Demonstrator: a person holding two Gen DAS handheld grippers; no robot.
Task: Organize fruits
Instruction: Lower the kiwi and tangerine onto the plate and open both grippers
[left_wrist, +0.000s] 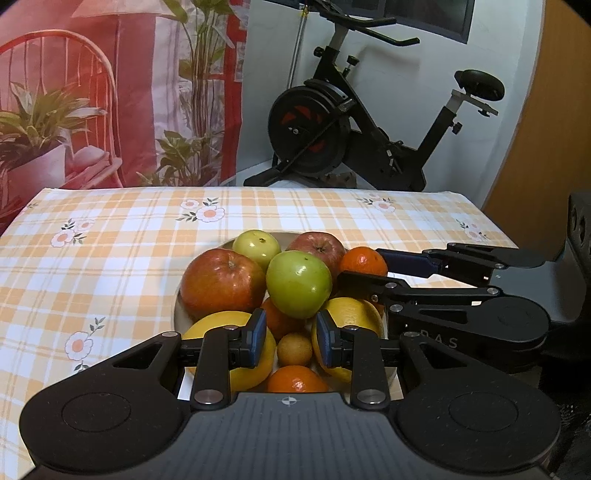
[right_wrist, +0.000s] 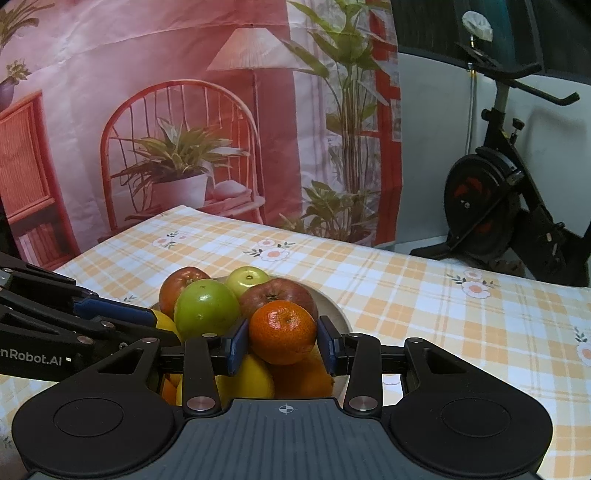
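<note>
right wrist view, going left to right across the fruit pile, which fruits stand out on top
red apple → big green apple → small yellow-green apple → mandarin between the right gripper pads.

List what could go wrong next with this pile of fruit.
1. The right gripper is shut on a tangerine beside a green apple atop the heap; lifting it may send neighbours rolling off the plate.
2. The left gripper, shut with nothing in it, hangs low over a small yellow fruit and could nudge the lemons.
3. The two grippers are close and might collide.
</note>
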